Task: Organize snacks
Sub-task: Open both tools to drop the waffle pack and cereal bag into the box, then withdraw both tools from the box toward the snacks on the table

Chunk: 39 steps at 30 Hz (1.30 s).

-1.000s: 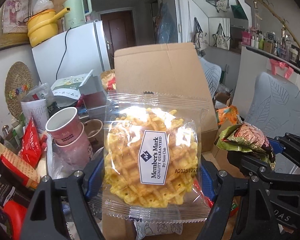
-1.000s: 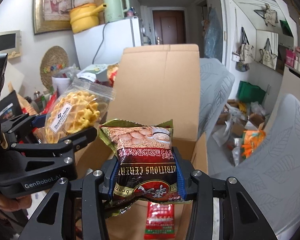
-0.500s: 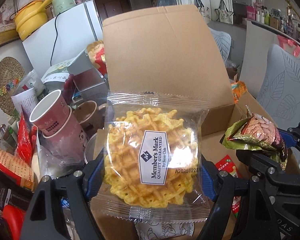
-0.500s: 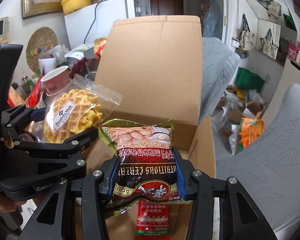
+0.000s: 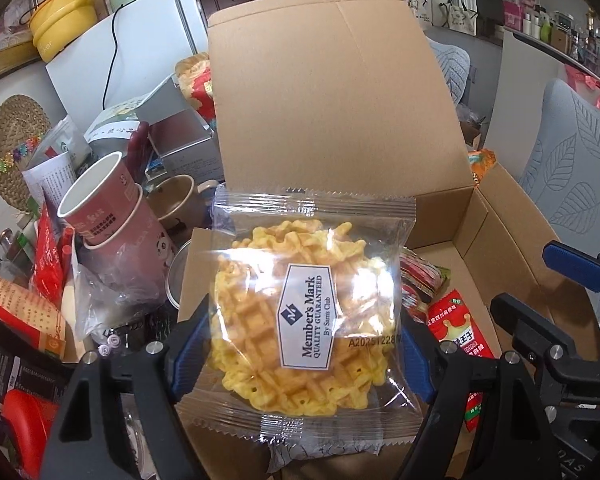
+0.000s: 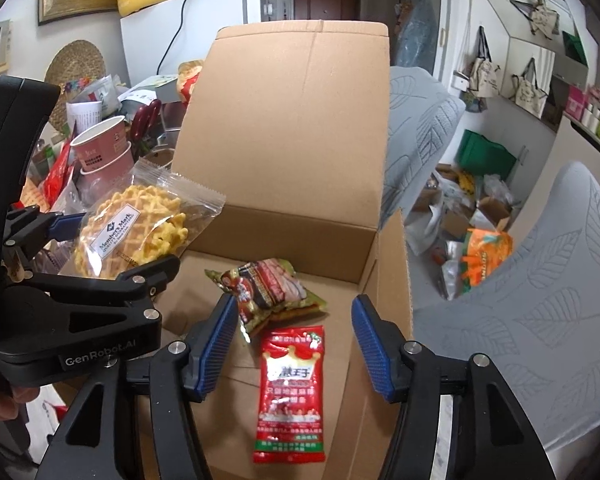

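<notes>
My left gripper (image 5: 296, 356) is shut on a clear waffle packet (image 5: 304, 316) labelled Member's Mark and holds it over the left edge of the open cardboard box (image 5: 512, 240). The packet also shows in the right wrist view (image 6: 136, 228). My right gripper (image 6: 294, 348) is open and empty above the box (image 6: 292, 232). The dark green and red cereal packet (image 6: 268, 288) lies on the box floor, beside a red snack sachet (image 6: 290, 392). The sachet also shows in the left wrist view (image 5: 460, 332).
The box's tall lid flap (image 5: 332, 92) stands upright behind. Left of the box are stacked pink paper cups (image 5: 104, 208), a mug (image 5: 176, 200) and several snack packets (image 5: 48, 264). Grey leaf-pattern chairs (image 6: 540, 304) stand to the right, with bags on the floor (image 6: 484, 252).
My right gripper opened and let go of the cereal packet, which dropped onto the box floor. Both grippers have tilted down toward the box. The left still holds the waffle packet.
</notes>
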Tool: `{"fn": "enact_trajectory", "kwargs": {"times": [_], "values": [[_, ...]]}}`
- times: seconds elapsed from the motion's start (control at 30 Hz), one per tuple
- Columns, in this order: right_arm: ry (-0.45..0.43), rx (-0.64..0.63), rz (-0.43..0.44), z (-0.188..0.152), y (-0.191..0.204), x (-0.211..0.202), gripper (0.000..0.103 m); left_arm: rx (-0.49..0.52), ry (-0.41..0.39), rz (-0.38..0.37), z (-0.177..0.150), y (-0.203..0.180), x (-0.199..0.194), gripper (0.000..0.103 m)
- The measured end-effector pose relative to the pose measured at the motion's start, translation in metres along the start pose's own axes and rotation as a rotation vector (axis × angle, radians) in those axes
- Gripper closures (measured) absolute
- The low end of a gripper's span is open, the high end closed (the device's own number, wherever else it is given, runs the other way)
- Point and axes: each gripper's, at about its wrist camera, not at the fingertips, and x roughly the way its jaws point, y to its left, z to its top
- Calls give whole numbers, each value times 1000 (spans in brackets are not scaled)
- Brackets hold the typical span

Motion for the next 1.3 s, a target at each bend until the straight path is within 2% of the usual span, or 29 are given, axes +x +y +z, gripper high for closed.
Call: {"fn": "enact_trajectory", "kwargs": {"times": [0.13,0.3,0.67,1.3], "values": [[-9,0,-5,0,2,-7,44,-13,-4,-2,1,2,-7,22],[-18,3,-13,0,3,-16,44,-21,-44,18,2,6,-17,3],[-47,14,-19,-3,2,-46,44,-20,-74,5,-5,4,-51,3],[-190,9,-10,-22,15,-159,44,-11,-237,-4,-38,-1,-176,3]]}}
